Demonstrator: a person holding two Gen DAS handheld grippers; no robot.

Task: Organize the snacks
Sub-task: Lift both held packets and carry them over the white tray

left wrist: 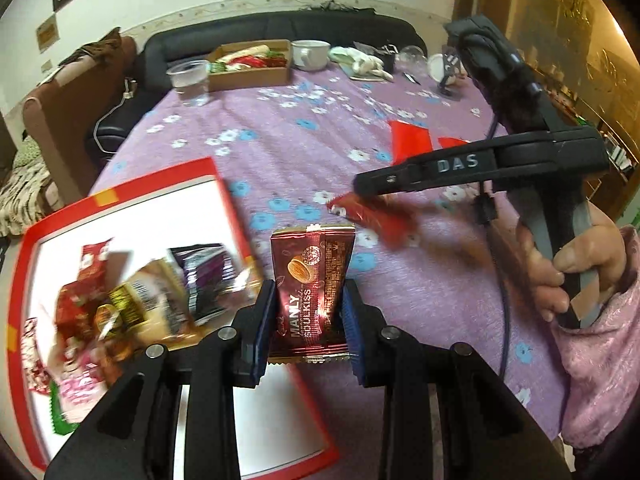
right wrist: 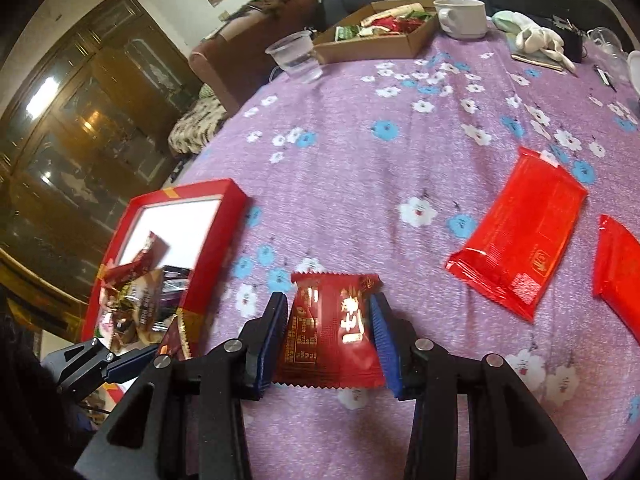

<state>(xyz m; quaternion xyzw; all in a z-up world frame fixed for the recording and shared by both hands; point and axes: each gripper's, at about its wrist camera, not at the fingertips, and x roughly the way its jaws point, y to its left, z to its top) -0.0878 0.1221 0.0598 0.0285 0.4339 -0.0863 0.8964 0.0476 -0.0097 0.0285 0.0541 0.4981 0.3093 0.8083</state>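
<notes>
My left gripper (left wrist: 310,312) is shut on a dark red Manly Soulkiss snack packet (left wrist: 312,280), held above the right edge of a red box (left wrist: 120,196) with a white inside. The box holds several snack packets (left wrist: 132,300). My right gripper (right wrist: 330,334) is shut on a red snack packet (right wrist: 332,336) above the purple flowered tablecloth (right wrist: 360,152); it also shows in the left wrist view (left wrist: 372,220), blurred, just right of the box. The red box (right wrist: 216,232) lies to the left in the right wrist view. Two larger red packets (right wrist: 520,232) (right wrist: 620,272) lie flat on the cloth to the right.
At the table's far side stand a brown cardboard tray (left wrist: 250,66) with snacks, a clear plastic cup (left wrist: 190,80), a white mug (left wrist: 310,54), a pale cloth (left wrist: 366,62) and small items. A black sofa (left wrist: 280,28) lies beyond. A wooden cabinet (right wrist: 80,120) stands left.
</notes>
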